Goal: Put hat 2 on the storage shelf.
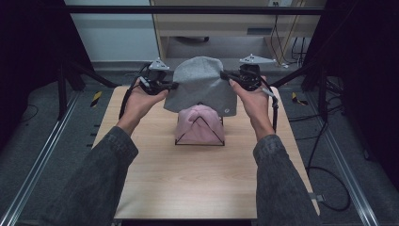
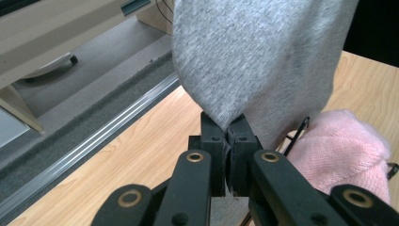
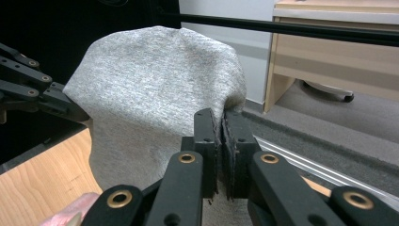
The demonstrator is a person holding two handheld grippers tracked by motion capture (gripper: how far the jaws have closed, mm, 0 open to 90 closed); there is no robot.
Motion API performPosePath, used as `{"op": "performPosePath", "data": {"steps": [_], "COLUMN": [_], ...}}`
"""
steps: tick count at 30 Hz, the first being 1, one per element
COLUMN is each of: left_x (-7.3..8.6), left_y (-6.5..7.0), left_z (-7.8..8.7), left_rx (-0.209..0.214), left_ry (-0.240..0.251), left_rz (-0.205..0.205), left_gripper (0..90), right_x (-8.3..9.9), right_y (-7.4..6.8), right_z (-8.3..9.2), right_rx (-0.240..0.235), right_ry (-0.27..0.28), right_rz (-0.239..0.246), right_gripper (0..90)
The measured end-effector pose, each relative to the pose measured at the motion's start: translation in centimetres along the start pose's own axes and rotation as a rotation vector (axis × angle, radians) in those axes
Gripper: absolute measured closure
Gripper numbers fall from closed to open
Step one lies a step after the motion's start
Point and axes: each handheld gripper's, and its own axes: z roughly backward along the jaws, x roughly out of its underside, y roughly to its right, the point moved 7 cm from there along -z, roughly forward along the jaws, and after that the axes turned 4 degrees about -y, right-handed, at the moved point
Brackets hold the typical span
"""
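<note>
Grey knit is the star here: from the high view, a grey beanie (image 1: 201, 84) hangs stretched between the left gripper (image 1: 170, 86) and right gripper (image 1: 227, 74), right above a pink hat (image 1: 199, 123) already sitting on a black wire stand (image 1: 199, 142) on the wooden table (image 1: 188, 188). Left gripper view: jaws clamped tight on the beanie's edge (image 2: 254, 61), pink hat (image 2: 343, 150) just below. Right gripper view: same deal, jaws pinched on the other side of the fabric (image 3: 155, 108). Looks like the lowering step; next it probably needs an even drop, opening centred over the pink one.
</note>
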Motion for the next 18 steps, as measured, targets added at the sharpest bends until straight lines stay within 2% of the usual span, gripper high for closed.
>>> {"op": "performPosePath", "data": {"steps": [7, 18], "left_x": [0.7, 2.9], "left_y": [0.1, 0.4], "left_z": [-0.3, -1.2], "left_rx": [0.002, 0.015], "left_ry": [0.0, -0.013], "left_rz": [0.01, 0.026], "left_gripper": [88.0, 88.2], "right_x": [1.2, 3.5], "right_y": [-0.3, -0.8], "right_z": [-0.3, -0.9], "right_rx": [-0.005, -0.019], "right_ry": [-0.024, -0.06], "right_rz": [0.012, 0.01], "right_gripper": [86.0, 86.0]}}
